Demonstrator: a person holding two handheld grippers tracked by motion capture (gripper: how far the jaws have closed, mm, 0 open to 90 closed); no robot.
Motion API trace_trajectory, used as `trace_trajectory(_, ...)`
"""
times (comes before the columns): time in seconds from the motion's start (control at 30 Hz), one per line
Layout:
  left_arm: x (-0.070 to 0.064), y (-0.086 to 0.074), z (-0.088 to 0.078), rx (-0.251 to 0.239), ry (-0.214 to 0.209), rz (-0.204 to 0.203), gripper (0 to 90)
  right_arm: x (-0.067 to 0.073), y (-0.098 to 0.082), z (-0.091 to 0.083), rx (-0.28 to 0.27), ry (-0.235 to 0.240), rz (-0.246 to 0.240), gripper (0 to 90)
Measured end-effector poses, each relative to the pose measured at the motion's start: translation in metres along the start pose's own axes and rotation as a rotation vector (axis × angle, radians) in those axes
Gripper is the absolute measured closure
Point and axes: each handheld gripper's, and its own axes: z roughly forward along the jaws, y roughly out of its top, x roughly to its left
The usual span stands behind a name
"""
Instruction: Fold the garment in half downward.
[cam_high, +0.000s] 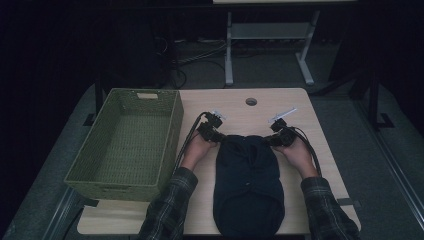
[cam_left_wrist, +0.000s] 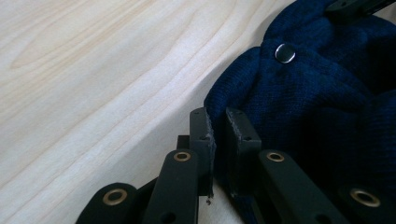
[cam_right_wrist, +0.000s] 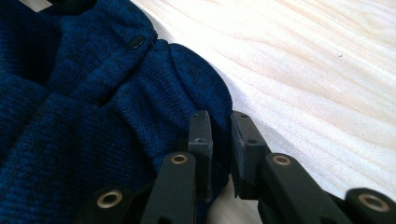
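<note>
Both grippers are working the far end of a dark blue knitted garment (cam_high: 248, 182) that is lying lengthwise on the wooden table (cam_high: 295, 107), its near end reaching the table's front edge. The left gripper (cam_high: 218, 137) is pinching the garment's far left corner; in the left gripper view its jaws are standing nearly together with a fold of blue knit (cam_left_wrist: 299, 107) clamped between them, and a small metal snap (cam_left_wrist: 285, 52) is glinting on the cloth just beyond. The right gripper (cam_high: 272, 140) is doing the same at the far right corner, jaws drawn close on the fabric edge (cam_right_wrist: 140, 116), with a dark button (cam_right_wrist: 137, 42) sitting on the placket farther up.

To the left, a green woven basket (cam_high: 172, 131) is sitting beside the left forearm, its long wall near the trailing cable. A round cable hole (cam_high: 251, 101) is showing in the tabletop beyond the garment. Past the table, a white desk frame (cam_high: 270, 40) is standing on the dark floor.
</note>
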Motion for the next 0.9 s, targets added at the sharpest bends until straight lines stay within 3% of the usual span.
trace_trajectory(0.23, -0.004, 0.006, -0.013, -0.015, 0.028, 0.020, 82.6, 0.001, 0.002, -0.008, -0.025, 0.003, -0.008, 80.0)
trace_trajectory(0.57, -0.012, 0.019, -0.036, -0.050, 0.056, 0.057, 82.5, 0.003, 0.006, -0.032, -0.109, 0.007, -0.009, 80.0)
trace_trajectory(0.9, -0.017, 0.033, -0.062, -0.089, 0.082, 0.063, 82.6, 0.008, 0.022, -0.052, -0.127, -0.021, -0.049, 80.0)
